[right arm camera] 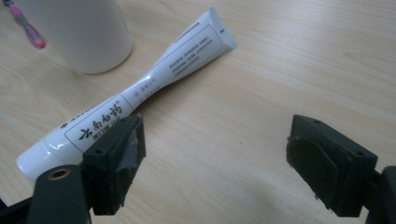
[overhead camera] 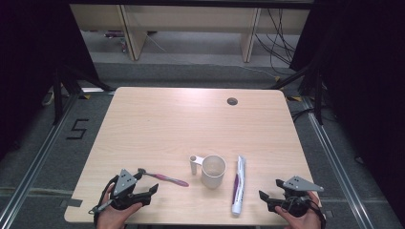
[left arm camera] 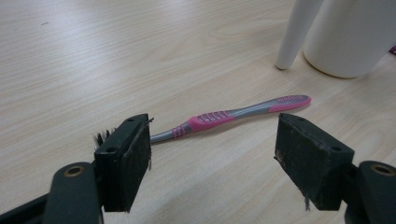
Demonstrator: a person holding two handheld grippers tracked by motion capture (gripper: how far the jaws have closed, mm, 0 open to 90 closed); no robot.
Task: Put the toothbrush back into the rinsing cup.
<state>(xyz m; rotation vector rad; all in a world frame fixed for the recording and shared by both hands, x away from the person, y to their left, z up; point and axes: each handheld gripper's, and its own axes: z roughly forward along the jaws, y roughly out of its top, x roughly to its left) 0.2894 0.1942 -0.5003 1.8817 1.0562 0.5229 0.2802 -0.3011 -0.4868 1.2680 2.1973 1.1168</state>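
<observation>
- Left gripper (overhead camera: 143, 191) sits at the near-left of the table (overhead camera: 157, 119), jaws spread wide, nothing between them. Right gripper (overhead camera: 270, 193) at the near-right, jaws likewise spread and empty.
- High view: toothbrush (overhead camera: 165, 178) lies flat just ahead of the left gripper, bristle end nearest it, handle tip pointing toward the cup (overhead camera: 213, 171). Toothpaste tube (overhead camera: 238, 185) lies just right of the cup, running front to back, cap end near the front edge.
- Left gripper view adds detail: toothbrush (left arm camera: 233, 115) has a pink and grey handle with ribbed grip; the bristles are partly hidden behind the left-hand jaw. Cup's (left arm camera: 350, 35) white handle rests its tip on the wood.
- Right gripper view: toothpaste tube (right arm camera: 140, 88) is white with dark printed characters, pinched in at mid-length, its crimped flat end pointing away; the cap end passes behind the left-hand jaw. Cup (right arm camera: 77, 32) stands just beyond the tube.
- Open room: far half of the table is bare wood apart from a small round cable hole (overhead camera: 232, 101). Both grippers are close to the front edge.
</observation>
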